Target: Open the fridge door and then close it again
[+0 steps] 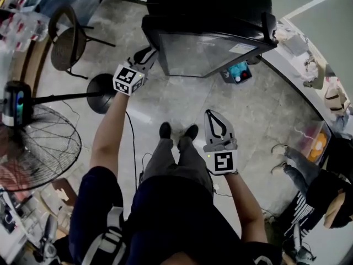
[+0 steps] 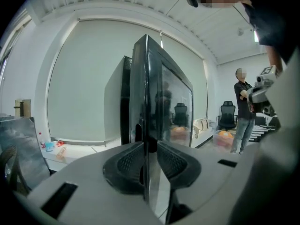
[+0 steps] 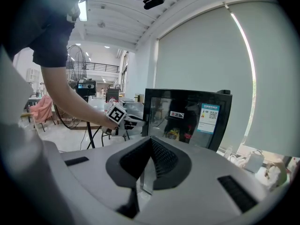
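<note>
Edge of fridge door (image 1: 207, 54) tight in left gripper (image 2: 150, 144); right gripper (image 3: 149, 142) closed, empty, well apart.

The left arm (image 1: 107, 131) reached forward, almost straight, and the left gripper (image 1: 146, 57) was clamped on the edge of the fridge door (image 1: 209, 54), one pad on each side. The right arm (image 1: 245, 203) stayed nearer the body. The right gripper (image 1: 213, 116) pointed forward with its jaws pressed together on nothing.

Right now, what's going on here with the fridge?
A person holds a gripper in each hand. The left gripper is clamped on the free edge of the fridge door, which stands swung open from the black fridge. The right gripper is shut, empty, and held back from the door.
</note>
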The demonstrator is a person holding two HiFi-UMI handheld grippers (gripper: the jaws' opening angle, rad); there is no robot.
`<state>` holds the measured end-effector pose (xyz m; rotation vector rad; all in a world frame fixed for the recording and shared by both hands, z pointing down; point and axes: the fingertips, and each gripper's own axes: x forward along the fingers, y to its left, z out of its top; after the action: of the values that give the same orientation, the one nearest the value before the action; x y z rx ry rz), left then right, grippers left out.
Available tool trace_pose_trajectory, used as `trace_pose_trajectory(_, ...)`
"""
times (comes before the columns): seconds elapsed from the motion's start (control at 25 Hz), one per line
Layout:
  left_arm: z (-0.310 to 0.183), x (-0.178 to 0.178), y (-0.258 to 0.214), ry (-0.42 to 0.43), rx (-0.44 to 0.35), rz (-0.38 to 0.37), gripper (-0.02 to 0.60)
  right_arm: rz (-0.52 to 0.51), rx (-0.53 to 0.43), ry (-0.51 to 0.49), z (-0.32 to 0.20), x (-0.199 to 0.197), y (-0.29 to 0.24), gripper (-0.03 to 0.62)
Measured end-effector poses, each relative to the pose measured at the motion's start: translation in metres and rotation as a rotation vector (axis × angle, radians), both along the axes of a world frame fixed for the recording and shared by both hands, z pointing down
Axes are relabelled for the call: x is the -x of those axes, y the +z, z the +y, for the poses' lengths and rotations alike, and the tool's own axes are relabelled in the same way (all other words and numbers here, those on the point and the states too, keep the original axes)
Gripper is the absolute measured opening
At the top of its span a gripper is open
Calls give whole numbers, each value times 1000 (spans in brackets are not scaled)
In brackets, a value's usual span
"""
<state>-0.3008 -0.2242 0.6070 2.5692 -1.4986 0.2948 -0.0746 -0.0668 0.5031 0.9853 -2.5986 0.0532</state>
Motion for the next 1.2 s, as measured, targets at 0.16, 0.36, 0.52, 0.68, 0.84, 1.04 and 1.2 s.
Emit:
trace_pose_trajectory(0.16, 32, -9, 1, -9, -1, -11, 94, 5, -7, -6, 6, 2, 0, 18)
trace_pose_trajectory(0.36, 58, -18, 1, -65, 5, -17, 91, 10, -1, 10, 14, -5, -6, 18)
trace_pose_trajectory(0.52, 78, -29, -3, -81, -9, -26, 86, 13, -10, 36, 20, -19, -12, 18)
trace_pose_trajectory(0.68, 94, -40, -5, -112, -9, -28, 83, -14, 2, 86, 22, -33, -18, 18)
trace_pose_trajectory(0.84, 108, -51, -7, -139, -3, -29, 80, -8, -34, 103, 25, -47, -26, 18)
trace_pose_trajectory(1.04, 130, -67, -7, -167, 6, -32, 77, -23, -10, 145, 34, -56, -26, 18)
trace_pose_trajectory(1.2, 151, -82, -6, -168, 7, -45, 71, -27, -19, 154, 42, -55, -26, 18)
